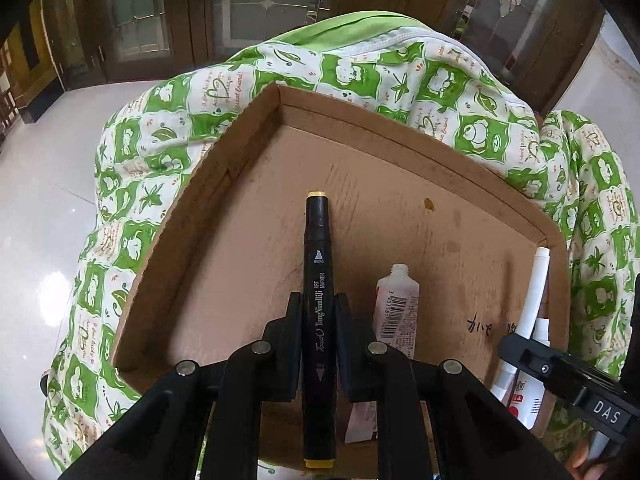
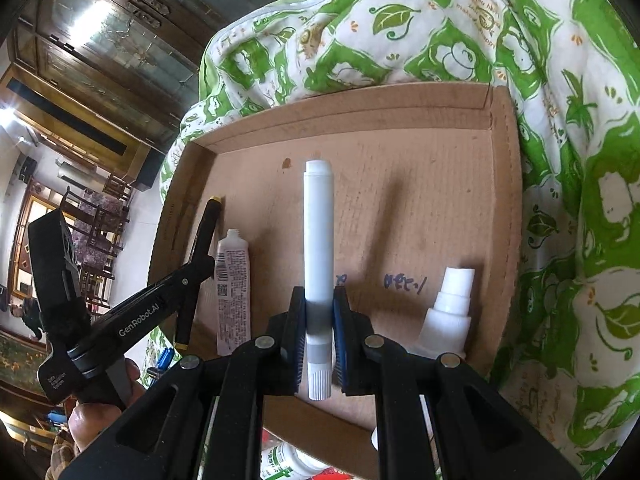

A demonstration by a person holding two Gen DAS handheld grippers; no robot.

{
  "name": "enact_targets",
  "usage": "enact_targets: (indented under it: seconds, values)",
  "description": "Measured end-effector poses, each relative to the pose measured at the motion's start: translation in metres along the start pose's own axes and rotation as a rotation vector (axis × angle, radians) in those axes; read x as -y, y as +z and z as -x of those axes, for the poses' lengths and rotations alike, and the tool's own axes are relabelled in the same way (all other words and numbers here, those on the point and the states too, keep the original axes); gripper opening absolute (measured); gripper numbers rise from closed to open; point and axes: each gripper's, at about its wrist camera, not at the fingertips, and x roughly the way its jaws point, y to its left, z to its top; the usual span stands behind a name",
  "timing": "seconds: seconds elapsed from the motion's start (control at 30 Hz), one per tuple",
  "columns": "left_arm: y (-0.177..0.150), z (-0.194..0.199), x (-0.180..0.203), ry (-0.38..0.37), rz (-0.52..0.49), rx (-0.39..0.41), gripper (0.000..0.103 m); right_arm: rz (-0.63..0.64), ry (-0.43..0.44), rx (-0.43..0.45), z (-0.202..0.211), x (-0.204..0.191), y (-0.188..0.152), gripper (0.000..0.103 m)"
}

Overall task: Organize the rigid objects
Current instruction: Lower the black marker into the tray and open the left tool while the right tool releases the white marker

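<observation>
The left tool (image 1: 318,316) is gripping a black art marker (image 1: 318,292) by the middle of its barrel, its yellow-tipped cap pointing out over the floor of a shallow cardboard tray (image 1: 224,208). The right tool (image 2: 319,320) is clamping a white pen-like stick (image 2: 318,232) near its ribbed end, likewise holding it above the tray. Inside the tray a small white tube (image 2: 233,280) with a barcode is lying between the two held items, and a white spray bottle (image 2: 450,312) is lying toward the right wall. The tray is sitting on a green-and-white patterned quilt (image 1: 132,184).
</observation>
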Motion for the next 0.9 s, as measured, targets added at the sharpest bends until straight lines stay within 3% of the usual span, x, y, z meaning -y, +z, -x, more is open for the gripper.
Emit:
enact_targets:
  seconds: [0.07,0.13,0.2,0.4,0.6,0.77,0.9]
  values:
    - [-0.001,0.001,0.001,-0.007,-0.001,-0.001,0.022,-0.004,-0.009,0.017,0.000,0.000,0.001,0.014]
    - [-0.002,0.006,-0.001,-0.008,-0.003,0.001,0.053,-0.003,-0.020,0.030,0.002,0.000,0.001,0.022]
    - [-0.004,0.016,0.000,0.001,-0.010,0.032,0.062,0.001,-0.026,0.047,0.009,0.002,-0.002,0.030]
    - [-0.029,0.054,-0.007,-0.044,0.038,0.075,0.067,0.034,-0.023,0.100,0.026,0.001,-0.010,0.048]
    - [-0.102,0.087,-0.030,0.000,0.071,0.109,0.079,-0.013,0.022,0.130,0.053,0.014,-0.028,0.069]
    - [-0.161,0.086,-0.047,0.059,0.115,0.052,0.079,-0.003,0.052,0.138,0.070,0.013,-0.054,0.074]
    - [-0.166,0.096,-0.031,0.085,0.059,0.085,0.079,0.039,0.071,0.092,0.075,0.009,-0.077,0.074]
